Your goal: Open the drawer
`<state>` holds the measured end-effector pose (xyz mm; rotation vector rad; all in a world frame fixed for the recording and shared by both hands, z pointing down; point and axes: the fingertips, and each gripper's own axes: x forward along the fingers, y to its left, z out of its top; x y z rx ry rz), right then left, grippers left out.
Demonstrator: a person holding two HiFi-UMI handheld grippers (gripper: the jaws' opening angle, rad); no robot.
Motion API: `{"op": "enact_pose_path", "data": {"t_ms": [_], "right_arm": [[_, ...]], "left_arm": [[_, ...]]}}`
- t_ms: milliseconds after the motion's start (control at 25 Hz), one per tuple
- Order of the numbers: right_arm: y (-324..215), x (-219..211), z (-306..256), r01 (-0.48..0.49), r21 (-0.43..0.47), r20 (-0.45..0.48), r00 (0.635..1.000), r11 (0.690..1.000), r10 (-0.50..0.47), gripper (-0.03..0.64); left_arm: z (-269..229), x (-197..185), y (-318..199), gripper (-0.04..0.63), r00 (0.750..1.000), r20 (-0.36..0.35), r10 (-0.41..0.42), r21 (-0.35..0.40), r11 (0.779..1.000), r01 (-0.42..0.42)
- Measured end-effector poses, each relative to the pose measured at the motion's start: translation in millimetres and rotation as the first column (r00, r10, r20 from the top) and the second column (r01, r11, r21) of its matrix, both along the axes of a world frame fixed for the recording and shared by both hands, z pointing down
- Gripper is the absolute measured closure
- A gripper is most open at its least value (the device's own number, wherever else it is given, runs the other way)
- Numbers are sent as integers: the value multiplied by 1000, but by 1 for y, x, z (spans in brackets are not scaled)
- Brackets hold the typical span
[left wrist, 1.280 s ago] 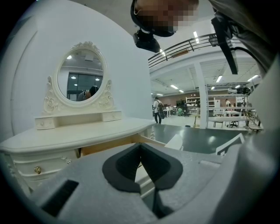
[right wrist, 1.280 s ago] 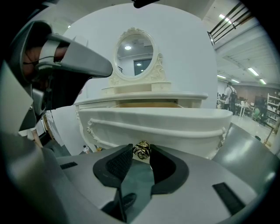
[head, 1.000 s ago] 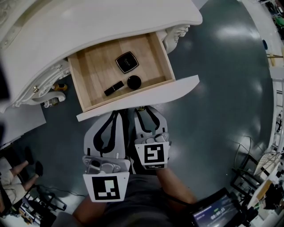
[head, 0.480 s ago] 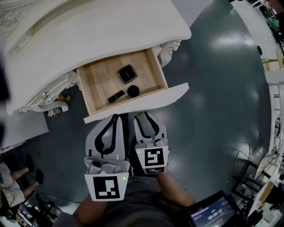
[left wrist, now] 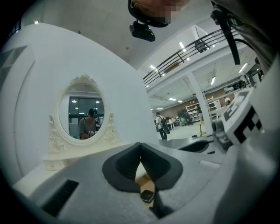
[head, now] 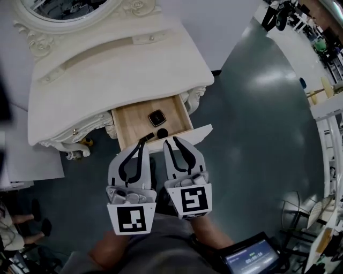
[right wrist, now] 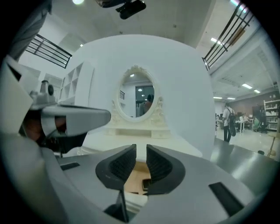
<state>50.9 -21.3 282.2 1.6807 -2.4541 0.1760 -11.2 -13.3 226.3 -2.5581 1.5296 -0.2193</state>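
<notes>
The white dressing table (head: 107,69) has its wooden drawer (head: 128,120) pulled out, with the white drawer front (head: 195,131) toward me. In the drawer lie a square black compact (head: 157,118), a round black lid (head: 162,132) and a dark lipstick partly hidden under my left fingers. Both grippers hang side by side above and in front of the drawer front, touching nothing. My left gripper (head: 144,142) (left wrist: 140,146) is shut and empty. On my right gripper (head: 172,140) (right wrist: 141,151) the jaws are closing, a narrow gap still shows, and nothing is between them.
An oval mirror (head: 69,5) stands at the back of the table top. Grey-green floor (head: 257,134) spreads to the right. A lit screen (head: 252,259) sits at the lower right, racks (head: 316,214) at the right edge, and a seated person (head: 10,225) at the lower left.
Both grippers have risen away from the drawer front, and the table now looks smaller and farther below. The right jaws have narrowed. The drawer stays open.
</notes>
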Motion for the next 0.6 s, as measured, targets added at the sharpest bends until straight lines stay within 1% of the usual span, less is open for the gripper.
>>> {"op": "enact_pose_path", "data": {"t_ms": [160,280,400,480,600], "right_arm": [[-2,-1,-69,3,114,14,1000,993,-5,561],[0,-3,-106,9,184,16,1000,983,-12,578],[5,-3,-128,12,233,3,1000,972,-13,591],[8,-2,-136,11,250,-3,1000,968,-11,595],[10,-2,-143,12,269,-11,1000,963,-9,598]], "left_arm": [[-40,-6,-5,580,999,-29,-15,23,1000,16],[-65,-10,-8,580,999,-31,-31,53,998,32],[-83,-11,-6,580,999,-27,-39,87,995,41],[-91,-9,-4,580,999,-19,-36,104,994,38],[-97,-8,-1,580,999,-29,-36,113,993,39]]}}
